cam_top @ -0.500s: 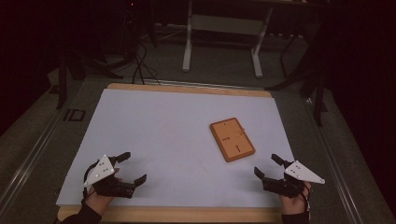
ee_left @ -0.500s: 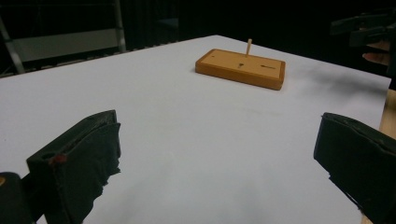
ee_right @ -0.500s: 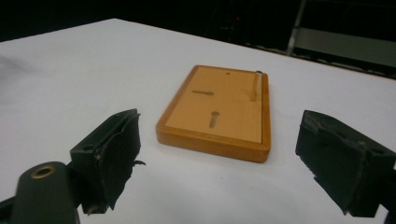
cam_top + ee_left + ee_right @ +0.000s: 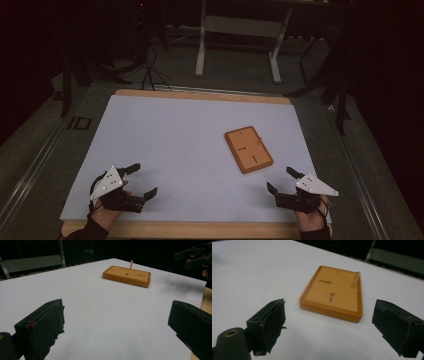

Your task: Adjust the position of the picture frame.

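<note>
Progress nil: your left gripper [image 4: 141, 180] and right gripper [image 4: 283, 181] gape empty; wooden block [image 4: 248, 149] sits untouched on the table [image 4: 165, 130].

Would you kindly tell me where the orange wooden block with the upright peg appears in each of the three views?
High view: the orange block lies right of centre on the white mat, ahead of the right gripper.
Left gripper view: upper middle, far off.
Right gripper view: centre, close, between the jaws.
Shared landmark: the thin upright peg near one edge of the block.
</note>
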The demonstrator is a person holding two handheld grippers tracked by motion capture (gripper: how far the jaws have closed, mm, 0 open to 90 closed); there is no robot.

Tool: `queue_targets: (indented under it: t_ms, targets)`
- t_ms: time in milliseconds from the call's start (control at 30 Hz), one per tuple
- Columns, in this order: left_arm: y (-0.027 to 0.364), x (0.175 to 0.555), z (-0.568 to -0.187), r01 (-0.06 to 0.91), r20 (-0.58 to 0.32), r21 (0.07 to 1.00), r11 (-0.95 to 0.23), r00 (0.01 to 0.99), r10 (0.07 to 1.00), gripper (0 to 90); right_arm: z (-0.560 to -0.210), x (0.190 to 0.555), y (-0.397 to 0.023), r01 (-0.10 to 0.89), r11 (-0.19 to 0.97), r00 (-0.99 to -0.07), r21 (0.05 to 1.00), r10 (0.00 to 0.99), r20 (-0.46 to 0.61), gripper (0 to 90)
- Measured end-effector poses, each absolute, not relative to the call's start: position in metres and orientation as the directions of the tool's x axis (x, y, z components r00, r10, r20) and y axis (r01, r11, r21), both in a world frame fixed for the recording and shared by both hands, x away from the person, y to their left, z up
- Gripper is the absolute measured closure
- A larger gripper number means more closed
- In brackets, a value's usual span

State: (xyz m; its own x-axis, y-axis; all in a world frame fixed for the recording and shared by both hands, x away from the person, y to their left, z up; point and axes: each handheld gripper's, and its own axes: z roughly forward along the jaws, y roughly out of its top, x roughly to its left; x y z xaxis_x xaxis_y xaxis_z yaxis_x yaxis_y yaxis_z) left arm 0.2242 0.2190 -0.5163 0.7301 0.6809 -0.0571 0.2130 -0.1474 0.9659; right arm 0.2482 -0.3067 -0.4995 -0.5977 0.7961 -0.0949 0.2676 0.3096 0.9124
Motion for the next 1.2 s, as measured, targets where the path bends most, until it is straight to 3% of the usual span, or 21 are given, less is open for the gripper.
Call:
queue_targets:
  t_ms: [767,1033,1200]
  targets:
    - [0.216,0.224,-0.517,0.220,-0.068,0.964,-0.145,0.740,0.669,0.8,-0.469,0.283,-0.284,0.220,0.311,-0.644,0.924,0.759,-0.102,11.1]
    - [0.215,0.223,-0.517,0.223,-0.074,0.964,-0.144,0.748,0.660,0.8,-0.463,0.303,-0.279,0.244,0.244,-0.640,0.939,0.768,-0.033,10.2]
    - [0.215,0.223,-0.517,0.223,-0.077,0.964,-0.142,0.750,0.657,0.8,-0.462,0.318,-0.276,0.259,0.265,-0.629,0.929,0.776,-0.046,10.2]
